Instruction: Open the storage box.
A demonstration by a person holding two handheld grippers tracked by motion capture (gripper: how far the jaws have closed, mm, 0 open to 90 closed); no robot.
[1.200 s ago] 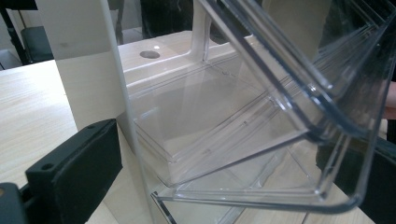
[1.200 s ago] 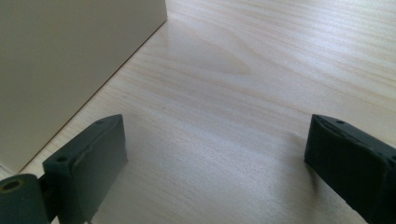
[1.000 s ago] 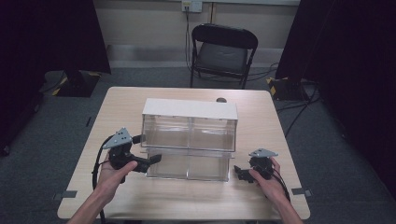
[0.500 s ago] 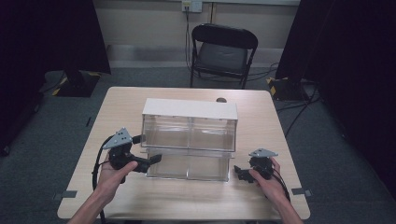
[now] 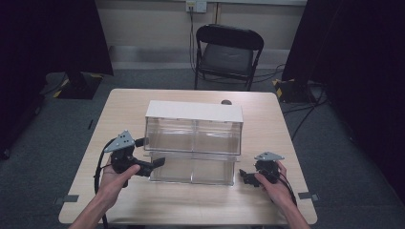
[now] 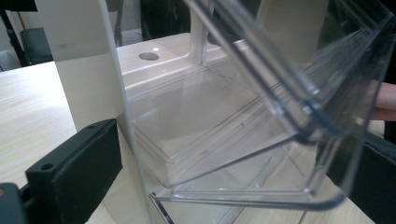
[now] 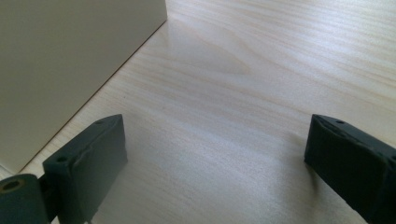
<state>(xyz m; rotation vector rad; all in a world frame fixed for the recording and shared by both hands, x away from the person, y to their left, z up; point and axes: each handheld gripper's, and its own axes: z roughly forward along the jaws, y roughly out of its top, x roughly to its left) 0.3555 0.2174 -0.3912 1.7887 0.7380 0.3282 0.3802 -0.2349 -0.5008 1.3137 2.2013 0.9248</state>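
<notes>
A clear box [image 5: 193,143] with a white top stands in the middle of the table [image 5: 129,102]. It has bins in two rows. The lower row sits a bit closer to the bottom of the frame than the upper one.

The left gripper [image 5: 154,164] is at the lower left of the box, held in the left hand [image 5: 114,179]. Its jaws are spread wide. In the left gripper view, a clear bin [image 6: 261,121] is tipped out and sits between the two jaws. The left jaw is just beside the white side wall [image 6: 88,74] of the box. The right jaw is at the far right edge of that view, behind the bin's clear corner. The jaws do not seem to press on the bin.

The right gripper [image 5: 244,177] is at the lower right corner of the box, held in the right hand [image 5: 276,183]. Its jaws are spread wide too, with bare table between them. In the right gripper view, the white wall [image 7: 70,60] of the box fills the upper left, and its bottom edge runs down to the left jaw.

There is open table on the left and right of the box, and a strip along the bottom edge. A black chair [image 5: 227,55] stands past the top edge of the table.
</notes>
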